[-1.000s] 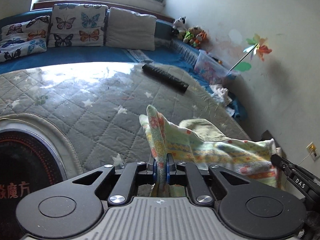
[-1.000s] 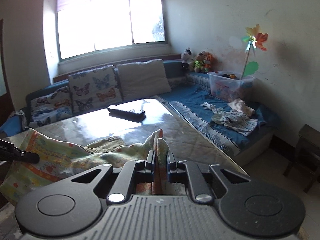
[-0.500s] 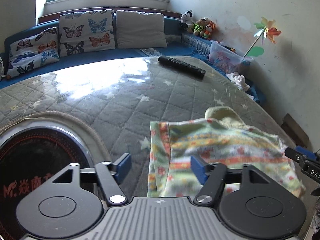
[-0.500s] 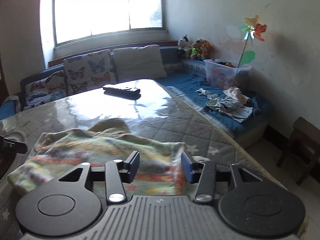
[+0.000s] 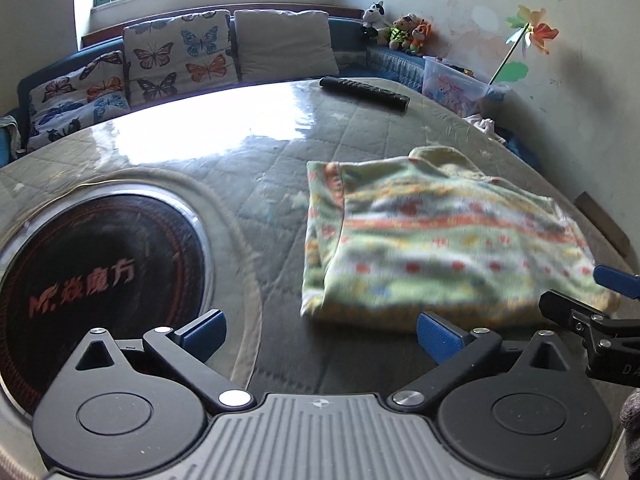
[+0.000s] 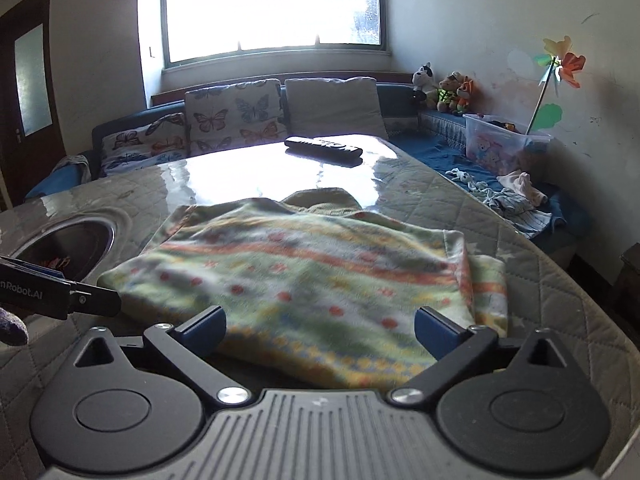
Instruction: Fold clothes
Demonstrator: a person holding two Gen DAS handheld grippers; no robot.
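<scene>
Over quilted surface [image 5: 360,148]: L gripper [image 5: 320,332] & R gripper [image 6: 320,328] tilted down, fingers just opened wide, empty; folded garment [image 6: 320,276] ahead, remote [image 6: 324,146] beyond.

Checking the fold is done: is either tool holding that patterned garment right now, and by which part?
Nothing is held. Both the left tool and right tool have just been opening; the garment lies free on the table.

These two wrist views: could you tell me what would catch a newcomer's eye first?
The striped pastel garment lies folded on the quilted table, just ahead of both wide-open grippers. Left of it sits a round black cooktop, and a black remote lies at the far edge.
</scene>
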